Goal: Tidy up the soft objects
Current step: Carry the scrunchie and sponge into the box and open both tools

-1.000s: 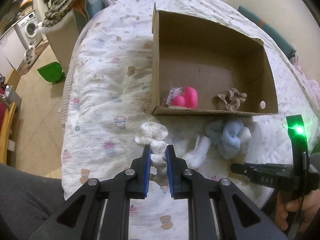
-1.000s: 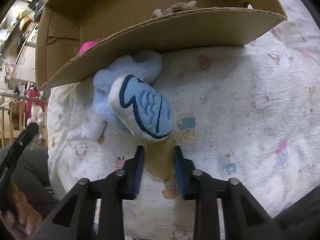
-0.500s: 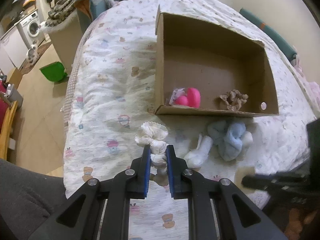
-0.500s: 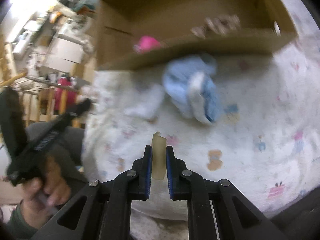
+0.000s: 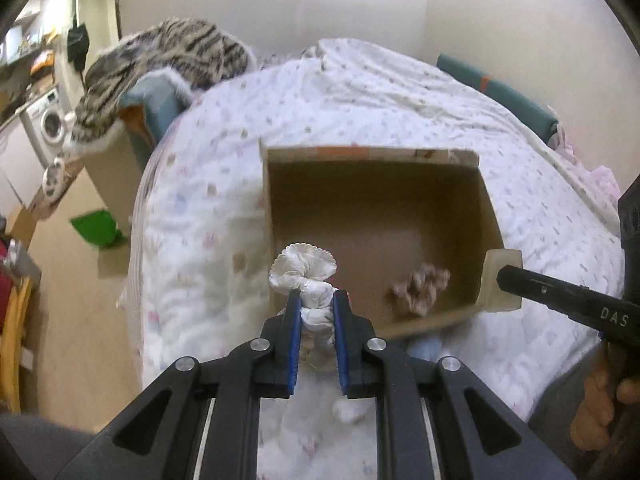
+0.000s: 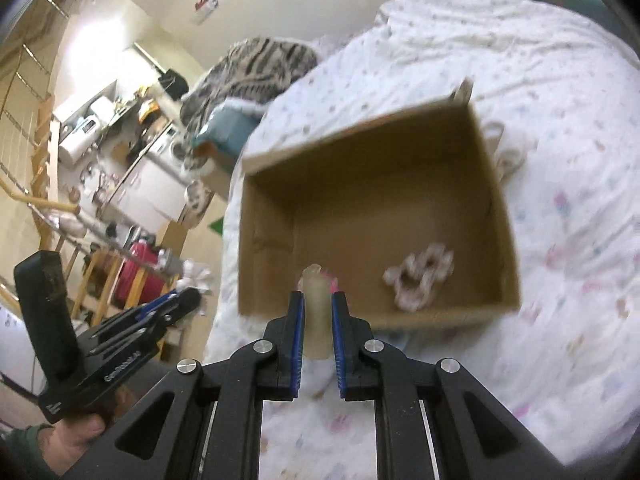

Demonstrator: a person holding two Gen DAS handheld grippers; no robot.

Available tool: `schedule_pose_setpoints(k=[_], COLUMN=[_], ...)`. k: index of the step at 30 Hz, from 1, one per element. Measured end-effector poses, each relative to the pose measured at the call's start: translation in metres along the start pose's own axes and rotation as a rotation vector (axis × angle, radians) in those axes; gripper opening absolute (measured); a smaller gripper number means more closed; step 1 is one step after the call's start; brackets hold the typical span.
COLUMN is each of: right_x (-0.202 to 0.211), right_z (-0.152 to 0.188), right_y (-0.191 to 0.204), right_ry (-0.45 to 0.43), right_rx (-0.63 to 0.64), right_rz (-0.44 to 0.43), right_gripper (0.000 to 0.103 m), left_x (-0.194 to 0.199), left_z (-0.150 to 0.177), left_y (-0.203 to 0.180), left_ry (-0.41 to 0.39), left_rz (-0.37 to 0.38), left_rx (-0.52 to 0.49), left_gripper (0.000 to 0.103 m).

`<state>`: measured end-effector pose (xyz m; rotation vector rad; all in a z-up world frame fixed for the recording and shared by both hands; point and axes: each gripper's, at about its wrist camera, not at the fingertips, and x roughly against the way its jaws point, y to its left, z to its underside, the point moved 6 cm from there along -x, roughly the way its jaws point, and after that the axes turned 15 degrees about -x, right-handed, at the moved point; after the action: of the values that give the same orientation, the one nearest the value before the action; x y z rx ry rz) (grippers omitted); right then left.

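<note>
My white sock [image 5: 310, 300], knotted and limp, weighs little, so I pinch it at the knot, frill above the pads. My left gripper [image 5: 316, 308] is clamped on it at the box [image 5: 486, 200] edge. My right gripper [image 6: 316, 320], jaws just closing, squeezes a yielding cream block [image 6: 316, 312] at its middle, over the near wall.

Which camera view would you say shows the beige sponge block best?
The left wrist view: the beige sponge block shows side-on, its whole face visible. The right wrist view shows only its narrow edge, clamped by the right gripper.
</note>
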<state>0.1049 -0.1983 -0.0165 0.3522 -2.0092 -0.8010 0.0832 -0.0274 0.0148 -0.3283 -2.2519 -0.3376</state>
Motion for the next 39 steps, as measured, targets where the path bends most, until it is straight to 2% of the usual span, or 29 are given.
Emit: schedule_pose_setpoints(k=[5,8,12,17,21,31,39], right_x=[-0.005,-0.018,-0.034,-0.049,-0.059,-0.072,-0.074], right_z=[-0.026,-0.03,-0.026,-0.013,-0.006,0.006,0.006], right_y=[-0.01,-0.016,-0.032,-0.041,-0.042,-0.044,-0.046], right_ry=[-0.031,-0.034,-0.039,0.0,0.035,0.089,0.094], right_rx=[0.036,0.054,0.031,0.059,0.077,0.092,0.076], right_rz=[0.063,0.11,0.16,0.229,0.25,0.269,0.273], right_gripper=[0.015,0.015,0.015,0.015,0.015,0.015,0.015], left_x=[-0.02,-0.036,-0.064,-0.086,-0.097,-0.099,-0.102], left_z=[-0.023,-0.032,-0.018,-0.007,0.0,0.003,0.005], left_y=[-0.003,-0.007,-0.014,-0.01,-0.006,-0.014,-0.021], left_ry=[-0.004,-0.009,0.041,0.08,0.1,0.091,0.102], left_rz=[0.012,0.014,0.067,0.063,0.055,0.089,0.077], left_rx=[-0.017,-0.031,0.019,0.049,0.052,0.041,0.015], left_gripper=[0.014,0.014,0.014,0.014,0.015,0.015,0.023])
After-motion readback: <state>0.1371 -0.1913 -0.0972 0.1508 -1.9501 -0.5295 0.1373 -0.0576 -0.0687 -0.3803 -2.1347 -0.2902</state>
